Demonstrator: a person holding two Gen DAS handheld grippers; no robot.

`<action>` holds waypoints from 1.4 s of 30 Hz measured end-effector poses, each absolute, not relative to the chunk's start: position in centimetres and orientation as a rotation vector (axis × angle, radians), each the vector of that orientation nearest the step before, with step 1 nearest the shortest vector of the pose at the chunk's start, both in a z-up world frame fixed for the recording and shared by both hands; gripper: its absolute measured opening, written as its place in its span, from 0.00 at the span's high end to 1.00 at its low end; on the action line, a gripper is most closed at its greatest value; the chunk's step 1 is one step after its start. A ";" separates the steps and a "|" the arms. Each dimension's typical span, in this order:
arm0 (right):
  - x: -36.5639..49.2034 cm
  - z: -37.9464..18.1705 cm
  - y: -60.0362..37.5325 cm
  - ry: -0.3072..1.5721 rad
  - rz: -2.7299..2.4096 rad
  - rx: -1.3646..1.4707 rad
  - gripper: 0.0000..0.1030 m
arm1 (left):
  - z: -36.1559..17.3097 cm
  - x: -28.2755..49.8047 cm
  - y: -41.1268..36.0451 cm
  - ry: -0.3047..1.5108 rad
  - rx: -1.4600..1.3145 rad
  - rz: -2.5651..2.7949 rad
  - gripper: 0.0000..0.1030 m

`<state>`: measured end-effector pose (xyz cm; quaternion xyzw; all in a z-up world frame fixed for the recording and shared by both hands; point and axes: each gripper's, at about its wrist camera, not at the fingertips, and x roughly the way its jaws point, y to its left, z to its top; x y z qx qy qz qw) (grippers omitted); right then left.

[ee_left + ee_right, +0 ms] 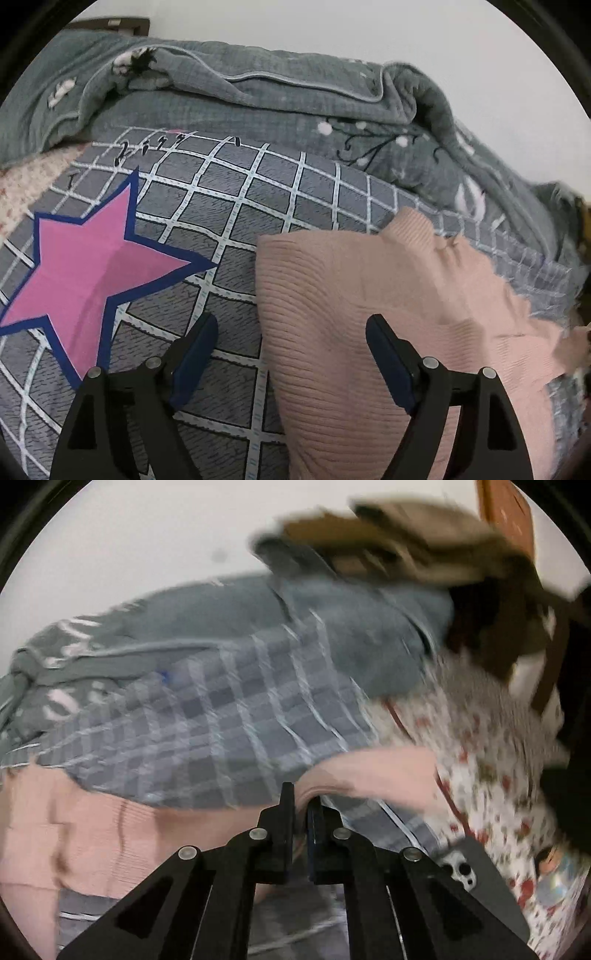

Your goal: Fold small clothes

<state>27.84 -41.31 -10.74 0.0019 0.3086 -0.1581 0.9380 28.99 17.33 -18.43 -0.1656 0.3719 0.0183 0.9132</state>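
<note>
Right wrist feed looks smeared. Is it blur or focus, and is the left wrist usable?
Right wrist view: motion blur streaks the grid sheet and floral cloth, while the right gripper stays sharp, shut on the pink knit. Left wrist view: crisp, evenly lit, only fisheye bending.

Home bedroom: checked bedsheet [258, 192] with star print, rumpled grey quilt [258, 96], white wall.

Right wrist view: motion blur is smearing everything beyond the gripper. Brown boxes [399, 542] at far right are blurring past identification. A phone [476, 871] at near right is lying partly behind the gripper's arm. The pink knit garment [85, 834] is running off the left edge. Left wrist view: the pink star [85, 273] is being clipped by the left edge.
</note>
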 end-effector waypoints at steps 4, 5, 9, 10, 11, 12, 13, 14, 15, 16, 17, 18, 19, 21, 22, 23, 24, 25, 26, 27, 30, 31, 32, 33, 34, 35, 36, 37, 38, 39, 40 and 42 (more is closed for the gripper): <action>27.5 -6.5 -32.6 0.514 -0.222 -0.083 0.95 | -18.0 28.1 19.2 0.759 -0.438 -0.009 0.20; 27.4 -5.7 -30.2 0.493 -0.187 -0.099 0.95 | -17.9 27.8 19.8 0.759 -0.446 -0.011 0.20; 27.2 -4.2 -18.9 0.436 -0.009 -0.163 0.95 | -17.1 26.8 22.4 0.731 -0.439 0.039 0.19; 27.2 -4.3 -16.5 0.432 0.029 -0.171 0.95 | -17.1 26.7 23.2 0.730 -0.452 0.059 0.19; 27.2 -4.5 -14.0 0.432 0.075 -0.178 0.95 | -17.2 26.6 24.0 0.734 -0.476 0.066 0.19; 27.3 -5.1 -10.7 0.441 0.145 -0.182 0.95 | -17.4 26.6 24.7 0.740 -0.505 0.069 0.19; 27.4 -5.7 -8.4 0.452 0.188 -0.185 0.95 | -17.5 26.5 25.4 0.746 -0.527 0.069 0.19; 27.5 -6.6 -6.2 0.469 0.230 -0.191 0.95 | -17.7 26.4 25.8 0.747 -0.548 0.062 0.19; 27.5 -8.0 -3.4 0.498 0.286 -0.202 0.95 | -17.7 26.3 26.1 0.746 -0.555 0.055 0.19; 27.6 -9.2 -1.7 0.526 0.321 -0.205 0.95 | -17.6 26.2 26.3 0.745 -0.553 0.058 0.19; 27.8 -10.6 -0.1 0.564 0.355 -0.211 0.94 | -17.6 26.0 26.4 0.741 -0.547 0.067 0.19; 28.1 -12.7 1.5 0.633 0.401 -0.221 0.93 | -17.6 26.0 26.5 0.737 -0.544 0.074 0.19; 28.2 -14.2 2.5 0.694 0.439 -0.225 0.91 | -17.6 26.0 26.7 0.737 -0.545 0.079 0.19; 28.1 -16.7 3.4 0.791 0.490 -0.236 0.89 | -17.7 26.0 26.7 0.739 -0.556 0.079 0.19; 27.8 -17.2 3.2 0.804 0.495 -0.234 0.89 | -17.7 25.9 26.6 0.737 -0.558 0.076 0.19; 27.5 -17.4 2.4 0.806 0.504 -0.216 0.84 | -17.6 26.0 26.4 0.734 -0.559 0.065 0.19; 27.3 -17.1 1.1 0.806 0.507 -0.190 0.78 | -17.5 26.0 26.2 0.730 -0.562 0.048 0.19; 26.9 -16.5 0.0 0.799 0.500 -0.166 0.68 | -17.4 26.0 25.8 0.725 -0.565 0.024 0.19; 26.7 -16.1 -1.6 0.783 0.488 -0.140 0.61 | -17.2 26.0 25.4 0.718 -0.566 -0.004 0.19; 26.3 -15.4 -3.6 0.753 0.465 -0.113 0.59 | -17.1 26.0 24.8 0.711 -0.564 -0.033 0.19; 25.7 -14.2 -8.8 0.705 0.375 -0.106 0.57 | -16.7 26.0 23.0 0.698 -0.560 -0.108 0.19; 25.7 -14.1 -10.3 0.697 0.344 -0.120 0.57 | -16.5 26.0 22.6 0.694 -0.564 -0.129 0.19; 25.6 -14.0 -12.3 0.690 0.304 -0.136 0.56 | -16.4 26.0 22.0 0.691 -0.570 -0.155 0.19; 25.4 -14.1 -13.8 0.692 0.272 -0.145 0.55 | -16.4 26.1 21.4 0.689 -0.575 -0.181 0.19; 25.5 -14.3 -15.3 0.698 0.248 -0.147 0.54 | -16.3 26.1 20.8 0.690 -0.574 -0.197 0.20; 25.3 -14.7 -16.9 0.709 0.231 -0.141 0.53 | -16.4 26.2 20.2 0.693 -0.566 -0.205 0.20; 25.4 -15.3 -18.5 0.723 0.218 -0.129 0.53 | -16.5 26.3 19.5 0.699 -0.550 -0.204 0.20; 25.4 -15.8 -19.7 0.736 0.207 -0.114 0.53 | -16.6 26.3 19.0 0.703 -0.536 -0.198 0.20; 25.5 -16.3 -20.6 0.754 0.201 -0.099 0.53 | -16.7 26.2 18.6 0.703 -0.521 -0.187 0.21; 25.7 -17.0 -21.4 0.789 0.204 -0.081 0.53 | -16.8 26.2 18.3 0.703 -0.511 -0.180 0.25; 25.8 -17.4 -21.7 0.808 0.208 -0.078 0.53 | -16.9 26.2 17.8 0.709 -0.499 -0.174 0.28; 26.2 -17.8 -22.0 0.816 0.194 -0.087 0.53 | -17.1 26.2 17.3 0.718 -0.482 -0.168 0.38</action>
